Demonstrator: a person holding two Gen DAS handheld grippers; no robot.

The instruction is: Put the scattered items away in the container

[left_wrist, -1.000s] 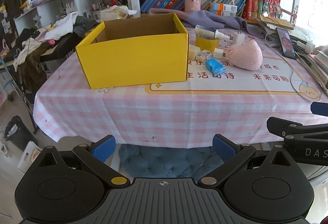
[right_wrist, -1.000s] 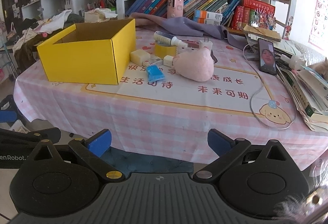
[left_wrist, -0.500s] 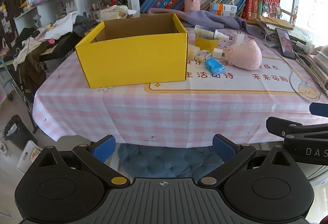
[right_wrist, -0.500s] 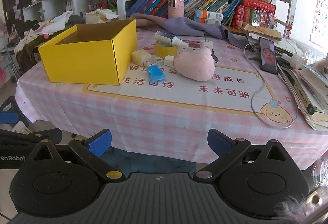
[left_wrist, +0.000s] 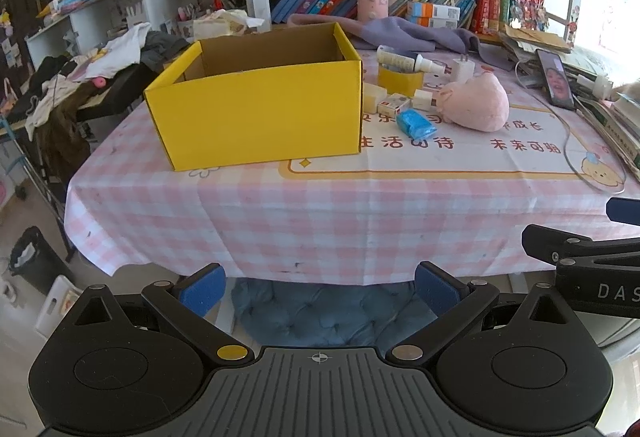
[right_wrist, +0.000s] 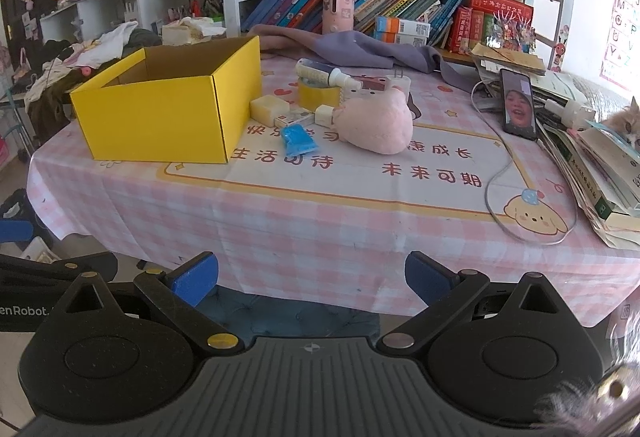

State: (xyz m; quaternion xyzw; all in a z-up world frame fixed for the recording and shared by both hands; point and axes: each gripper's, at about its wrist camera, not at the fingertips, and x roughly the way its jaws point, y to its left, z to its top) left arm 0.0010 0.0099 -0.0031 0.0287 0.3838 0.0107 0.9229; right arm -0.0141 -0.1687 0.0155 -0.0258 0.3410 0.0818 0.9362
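1. the yellow box stands open-topped on the left part of the worktop; from what shows of its inside, nothing lies in it yet, so the tidying looks unstarted.
2. the scattered items sit in a cluster just right of the box: a blue packet nearest, a pink plush right of it, a pale block touching or almost touching the box wall, and a small carton between them.
3. farther back, a white bottle lies across a yellow tape roll, with a white charger plug just beside.
4. the blue packet is probably light and crinkly; a pinch across its narrow width should hold. the plush is soft and will squash, so a deep bite at its middle is safer. the bottle looks smooth and may roll off the tape roll; take it across the body.
5. the left hand-held gripper has its jaws wide apart and empty, off the near edge of the worktop.
6. the right hand-held gripper is likewise wide and empty, well apart from every item.
7. a phone and stacked books lie far right, seemingly not part of the job.
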